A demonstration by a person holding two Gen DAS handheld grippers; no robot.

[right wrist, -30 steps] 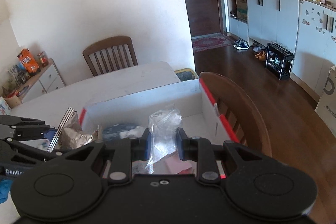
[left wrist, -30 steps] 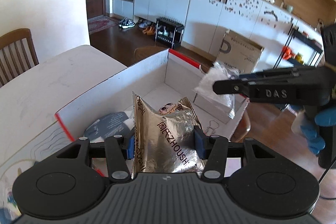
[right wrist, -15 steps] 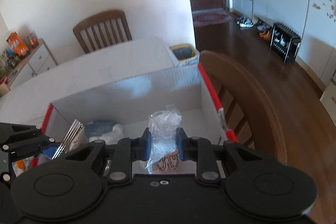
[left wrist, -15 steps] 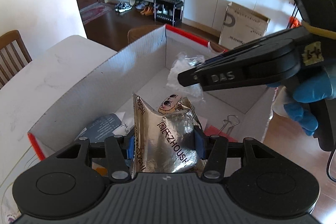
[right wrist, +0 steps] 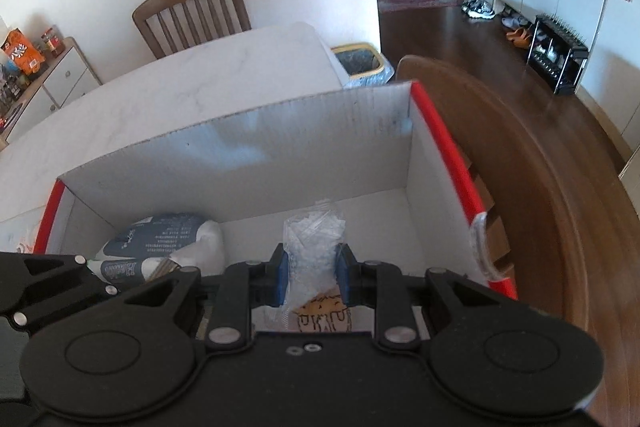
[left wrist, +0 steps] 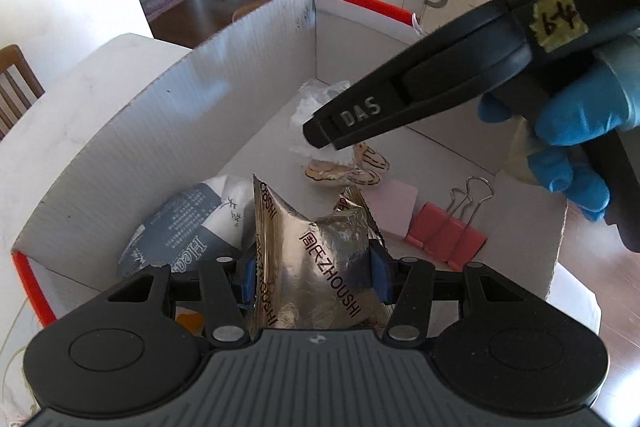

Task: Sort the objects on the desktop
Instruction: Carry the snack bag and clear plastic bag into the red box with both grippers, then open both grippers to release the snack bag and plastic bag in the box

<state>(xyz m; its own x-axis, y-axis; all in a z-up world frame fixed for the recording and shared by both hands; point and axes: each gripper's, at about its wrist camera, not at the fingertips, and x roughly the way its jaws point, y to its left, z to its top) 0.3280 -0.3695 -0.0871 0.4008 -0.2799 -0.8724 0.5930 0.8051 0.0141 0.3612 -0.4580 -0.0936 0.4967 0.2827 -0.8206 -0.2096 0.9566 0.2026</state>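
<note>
**Both grippers hold packets over the open box**

The left gripper (left wrist: 313, 277) is clamped on a silver foil packet (left wrist: 320, 267), its blue pads pressing the packet's two sides. The packet stands upright between the fingers, printed with dark lettering, and hangs just above the near end of the box (left wrist: 168, 115).

The right gripper (right wrist: 311, 273) is clamped tight on a clear plastic bag (right wrist: 314, 247), crumpled and pale, which sticks up past the pads. In the left wrist view the same gripper reaches in from the right, carried by a hand (left wrist: 568, 131) in a blue glove, with the bag at its tip low inside the box, over the floor near the far corner.

The box is white corrugated card with red edges and sits on a white tabletop (right wrist: 208, 87). On its floor lie a grey-blue pouch (left wrist: 176, 227) at the left, a cartoon sticker (left wrist: 348, 171) in the middle, a pink pad (left wrist: 394, 207) and a pink binder clip (left wrist: 448, 235) at the right; the pad and the clip lie just beside each other.

A wooden chair (right wrist: 192, 15) stands at the far side of the tabletop.
</note>
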